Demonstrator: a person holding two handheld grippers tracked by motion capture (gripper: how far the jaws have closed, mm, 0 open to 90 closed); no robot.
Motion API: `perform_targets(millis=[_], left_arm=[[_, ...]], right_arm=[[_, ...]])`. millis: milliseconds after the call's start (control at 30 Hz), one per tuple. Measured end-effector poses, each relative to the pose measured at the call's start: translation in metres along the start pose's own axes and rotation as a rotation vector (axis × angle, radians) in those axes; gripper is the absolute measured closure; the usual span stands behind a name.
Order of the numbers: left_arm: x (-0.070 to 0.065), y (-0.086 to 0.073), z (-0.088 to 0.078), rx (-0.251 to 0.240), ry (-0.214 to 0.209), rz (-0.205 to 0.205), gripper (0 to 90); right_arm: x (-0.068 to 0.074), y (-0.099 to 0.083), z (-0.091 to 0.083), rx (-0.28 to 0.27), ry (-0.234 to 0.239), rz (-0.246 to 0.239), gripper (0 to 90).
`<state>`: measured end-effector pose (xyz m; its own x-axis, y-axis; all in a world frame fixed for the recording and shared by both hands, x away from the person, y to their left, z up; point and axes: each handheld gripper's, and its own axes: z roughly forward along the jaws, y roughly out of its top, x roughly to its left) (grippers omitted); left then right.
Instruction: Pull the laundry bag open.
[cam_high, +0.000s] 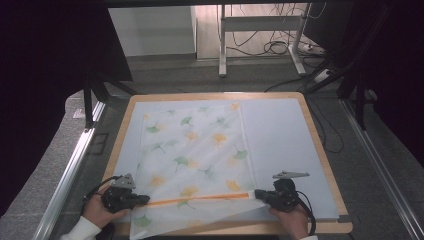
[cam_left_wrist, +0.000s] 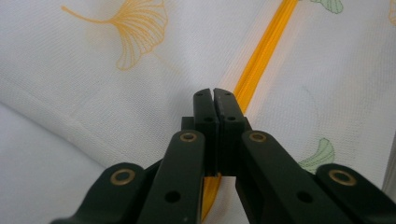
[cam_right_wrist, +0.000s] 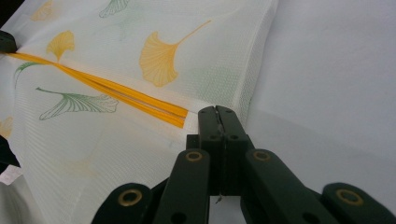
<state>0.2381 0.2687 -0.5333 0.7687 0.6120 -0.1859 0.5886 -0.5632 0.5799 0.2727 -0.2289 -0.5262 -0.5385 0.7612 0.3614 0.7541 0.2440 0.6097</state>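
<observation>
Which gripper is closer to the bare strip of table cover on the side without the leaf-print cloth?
Right. The right gripper sits at the cloth's near corner, beside the bare table cover. The left gripper is at the cloth's opposite edge, across the orange stripe.

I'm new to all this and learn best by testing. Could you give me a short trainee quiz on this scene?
1. True or false: both tongs have their jaws closed.
2. What runs between the left tongs and the right tongs? A) a blue rope B) an orange strip C) a metal rod
3. What pattern is printed on the cloth?

Key
1. True.
2. B, the orange strip.
3. Green and yellow ginkgo-like leaves on white cloth, spread over the table.
</observation>
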Motion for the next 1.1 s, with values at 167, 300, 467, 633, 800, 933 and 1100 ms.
perform_targets(millis=[167,300,467,633,800,933,1100], left_arm=[[0.001,0.002,0.0,0.011,-0.001,-0.018,90.0],[0.001,0.003,0.0,0.021,0.002,-0.024,90.0],[-0.002,0.003,0.0,0.02,0.019,-0.04,90.0],[-0.004,0.004,0.0,0.023,0.034,-0.043,90.0],[-0.005,0.005,0.001,0.024,0.04,-0.056,90.0],[-0.005,0.005,0.001,0.023,0.042,-0.064,90.0],[-0.007,0.005,0.001,0.023,0.052,-0.067,90.0]], right_arm=[[0.004,0.002,-0.001,-0.003,-0.018,-0.023,89.3],[0.022,0.012,-0.002,-0.042,-0.033,-0.093,89.3],[0.052,0.024,0.016,-0.002,0.02,-0.192,89.3],[0.065,0.045,0.003,-0.037,0.047,-0.232,89.2],[0.06,0.055,-0.007,-0.033,0.098,-0.222,89.2],[0.048,0.06,-0.016,-0.057,0.118,-0.185,89.2],[0.056,0.059,0.014,0.018,0.143,-0.209,89.2]])
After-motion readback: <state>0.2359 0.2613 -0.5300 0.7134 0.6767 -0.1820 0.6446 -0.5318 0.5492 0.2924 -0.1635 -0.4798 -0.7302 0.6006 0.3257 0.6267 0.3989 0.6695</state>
